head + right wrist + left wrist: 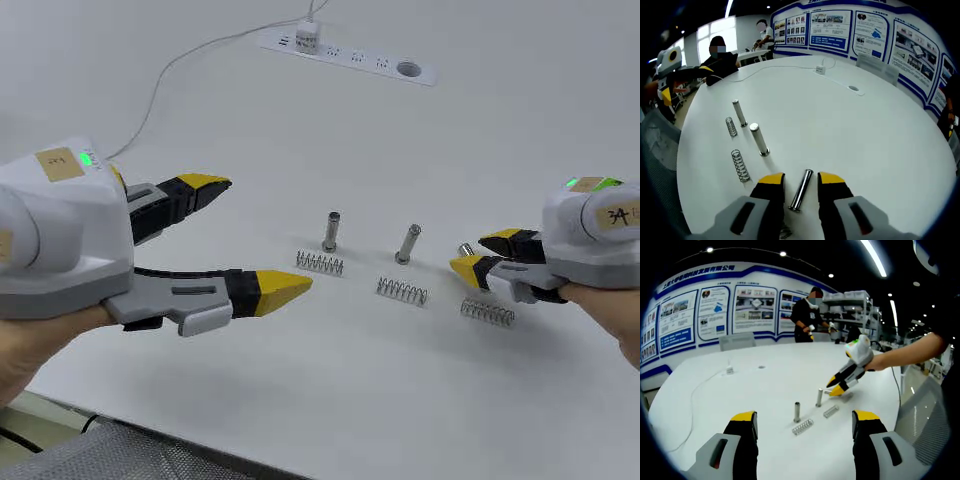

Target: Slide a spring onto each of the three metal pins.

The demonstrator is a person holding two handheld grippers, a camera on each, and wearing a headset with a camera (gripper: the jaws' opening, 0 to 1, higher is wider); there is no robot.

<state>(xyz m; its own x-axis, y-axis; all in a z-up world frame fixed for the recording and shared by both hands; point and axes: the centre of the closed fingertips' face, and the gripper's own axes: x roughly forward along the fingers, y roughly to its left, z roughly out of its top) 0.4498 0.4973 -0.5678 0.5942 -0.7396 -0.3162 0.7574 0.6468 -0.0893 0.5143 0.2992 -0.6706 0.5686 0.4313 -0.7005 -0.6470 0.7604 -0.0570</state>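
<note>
– White table (300, 410) under both tools, display boards (715, 310) along the wall behind. Where do you stand?

– I've got the right gripper (801, 179) with its jaws a little apart, one on either side of the nearest pin (797, 196). A sliver of table shows on each side of the shaft, so I judge it isn't clamped. The near spring (487, 312) lies just off its lower jaw, on my side. Past the tips and off to their left stand the middle pin (760, 139) and the far pin (739, 112). The middle spring (740, 165) and far spring (730, 126) lie beside them.

– And the other tool?

– The left gripper (265, 233) hangs with its jaws wide apart and nothing between them, well short of the row. The far spring lies straight ahead of its tips.

– How would you take this step?

– I'd close the right low on the shaft so the top stays free and the pin stays upright. Then I'd pinch a spring lightly at mid-length, since I expect the coils to squash easily. I'd line its bore up over the tip before lowering it.

– Any writing?

– A sticker (620, 215) on the right gripper reads "3A", as near as I can tell. The tan sticker (60, 163) on the left is too faint, and the boards' headings are too small to read.
</note>
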